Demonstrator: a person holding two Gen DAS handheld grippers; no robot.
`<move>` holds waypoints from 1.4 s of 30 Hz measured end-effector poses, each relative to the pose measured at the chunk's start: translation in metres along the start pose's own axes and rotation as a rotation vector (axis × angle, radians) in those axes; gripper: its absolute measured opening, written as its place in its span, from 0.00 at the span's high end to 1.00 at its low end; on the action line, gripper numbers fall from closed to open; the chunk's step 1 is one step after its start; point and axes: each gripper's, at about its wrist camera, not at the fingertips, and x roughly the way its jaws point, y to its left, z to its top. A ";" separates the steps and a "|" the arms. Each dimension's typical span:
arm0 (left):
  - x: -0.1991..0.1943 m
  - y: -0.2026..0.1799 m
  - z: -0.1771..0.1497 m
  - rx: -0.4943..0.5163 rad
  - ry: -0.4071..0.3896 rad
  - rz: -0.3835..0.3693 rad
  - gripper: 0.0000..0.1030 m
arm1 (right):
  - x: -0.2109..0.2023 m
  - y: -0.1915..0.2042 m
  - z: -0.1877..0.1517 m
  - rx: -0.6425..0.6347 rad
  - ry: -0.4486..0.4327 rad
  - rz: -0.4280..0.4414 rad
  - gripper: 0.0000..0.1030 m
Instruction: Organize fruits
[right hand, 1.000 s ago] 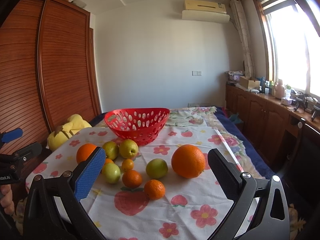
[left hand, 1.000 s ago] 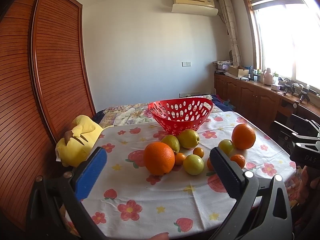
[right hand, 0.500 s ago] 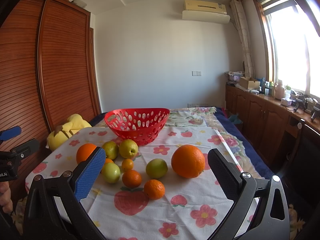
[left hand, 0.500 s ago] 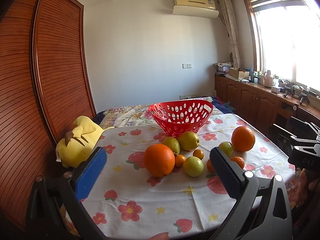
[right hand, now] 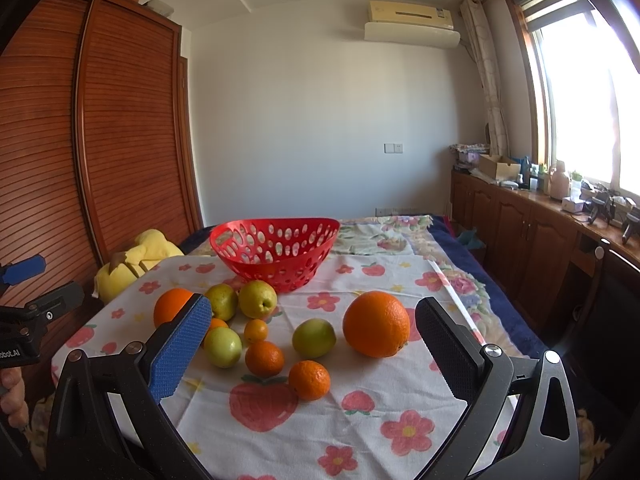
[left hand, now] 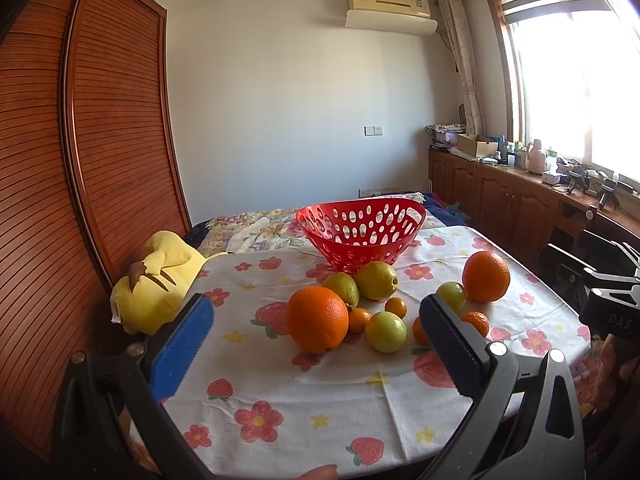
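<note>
A red perforated basket (left hand: 362, 236) (right hand: 276, 250) stands empty at the far side of the flowered tablecloth (left hand: 320, 400). Loose fruit lies in front of it: two big oranges (left hand: 318, 318) (right hand: 376, 323), several yellow-green pears and apples (left hand: 376, 280) (right hand: 314, 337), and several small tangerines (right hand: 309, 379). My left gripper (left hand: 316, 340) is open and empty, above the near table edge, facing the left big orange. My right gripper (right hand: 314, 344) is open and empty, facing the fruit from the right side.
A yellow plush toy (left hand: 154, 280) lies at the table's left edge against a wooden wardrobe (left hand: 80, 160). A patterned bedspread (right hand: 400, 232) lies beyond the basket. Wooden cabinets (right hand: 540, 232) with clutter run along the right wall under the window.
Both grippers stay open and nearly still. The left view has drifted slightly, with the fruit shifting a little left and down in frame.
</note>
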 end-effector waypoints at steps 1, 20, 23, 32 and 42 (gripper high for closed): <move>0.000 0.000 0.000 0.000 0.000 0.000 0.00 | 0.000 0.000 0.000 0.001 0.000 0.001 0.00; -0.004 -0.004 0.000 0.004 -0.010 -0.008 0.00 | -0.002 0.000 0.002 0.001 0.000 0.004 0.00; -0.004 -0.005 -0.001 0.004 -0.007 -0.008 0.00 | 0.001 0.001 0.003 0.000 0.004 0.004 0.00; 0.017 0.004 -0.014 -0.017 0.051 -0.012 0.00 | 0.015 -0.001 -0.010 -0.005 0.044 0.012 0.00; 0.055 0.016 -0.038 -0.027 0.126 -0.027 0.00 | 0.053 -0.005 -0.033 -0.016 0.130 0.052 0.01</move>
